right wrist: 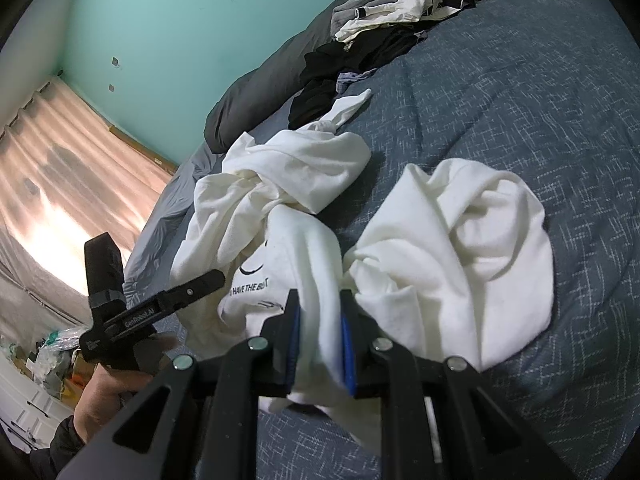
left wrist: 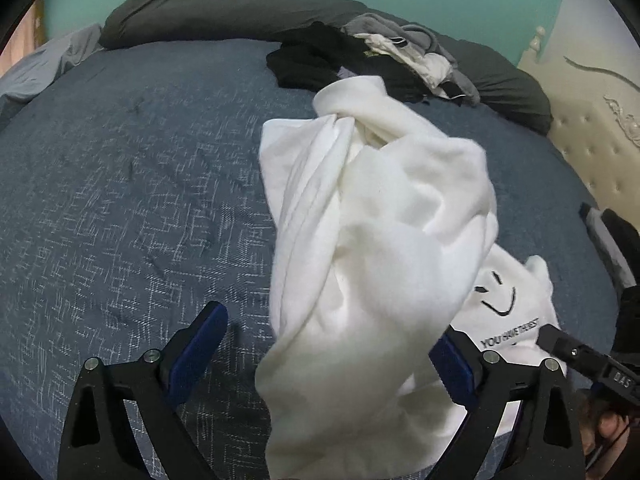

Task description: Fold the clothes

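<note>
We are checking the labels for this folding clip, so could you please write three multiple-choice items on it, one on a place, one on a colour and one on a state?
1. Where does the pile of unfolded clothes lie?
A. at the far edge of the bed by the dark bolster
B. on the floor
C. in a basket

2. What colour is the bedspread?
A. red
B. blue with pale flecks
C. plain yellow

3. How does the right gripper stand?
A. wide open above bare bedspread
B. shut on a black sock
C. shut on the white shirt

Key: 1 A, the pile sits by the bolster; 2 B, flecked blue fabric; 3 C, white cloth is pinched between its blue pads.
</note>
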`<action>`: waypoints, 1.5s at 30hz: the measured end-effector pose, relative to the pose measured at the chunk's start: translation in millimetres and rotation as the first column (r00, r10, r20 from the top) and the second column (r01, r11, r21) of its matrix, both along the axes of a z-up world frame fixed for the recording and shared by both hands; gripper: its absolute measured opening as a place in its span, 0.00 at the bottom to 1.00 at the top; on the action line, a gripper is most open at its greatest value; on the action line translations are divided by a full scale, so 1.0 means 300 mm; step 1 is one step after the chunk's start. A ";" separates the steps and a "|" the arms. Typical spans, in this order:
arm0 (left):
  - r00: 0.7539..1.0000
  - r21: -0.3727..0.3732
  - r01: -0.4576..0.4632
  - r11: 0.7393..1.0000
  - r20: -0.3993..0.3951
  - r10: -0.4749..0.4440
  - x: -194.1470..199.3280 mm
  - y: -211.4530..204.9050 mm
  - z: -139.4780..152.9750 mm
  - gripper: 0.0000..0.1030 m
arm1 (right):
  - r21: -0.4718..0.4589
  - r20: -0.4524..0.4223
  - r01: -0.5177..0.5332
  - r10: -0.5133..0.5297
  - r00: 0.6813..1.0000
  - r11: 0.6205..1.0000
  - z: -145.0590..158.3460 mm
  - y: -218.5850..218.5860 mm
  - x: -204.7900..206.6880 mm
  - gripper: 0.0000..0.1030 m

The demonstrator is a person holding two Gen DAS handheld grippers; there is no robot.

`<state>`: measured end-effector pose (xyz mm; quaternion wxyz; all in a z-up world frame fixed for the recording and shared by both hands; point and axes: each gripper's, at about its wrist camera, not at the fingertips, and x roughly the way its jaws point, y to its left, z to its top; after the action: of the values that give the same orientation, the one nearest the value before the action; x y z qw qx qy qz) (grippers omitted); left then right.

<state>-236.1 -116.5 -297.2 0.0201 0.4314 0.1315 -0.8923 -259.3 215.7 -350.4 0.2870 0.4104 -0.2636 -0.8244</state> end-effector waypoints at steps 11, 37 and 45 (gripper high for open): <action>0.996 0.033 0.078 0.996 -0.034 -0.077 0.000 0.025 0.037 0.52 | 0.000 0.003 0.000 0.000 1.000 1.000 0.001 0.000 -0.002 0.17; 0.993 0.092 0.115 0.989 -0.031 -0.112 -0.001 0.013 0.017 0.15 | -0.002 0.007 0.008 -0.008 1.000 1.000 0.008 -0.007 0.007 0.17; 0.991 0.087 0.103 0.991 -0.094 -0.094 0.038 -0.019 0.074 0.10 | -0.006 0.012 0.011 -0.011 1.000 1.000 0.005 -0.008 0.002 0.17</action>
<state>-224.8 -122.1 -275.1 -0.0498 0.3973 0.1516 -0.9037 -258.8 213.3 -349.0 0.2822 0.4131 -0.2700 -0.8227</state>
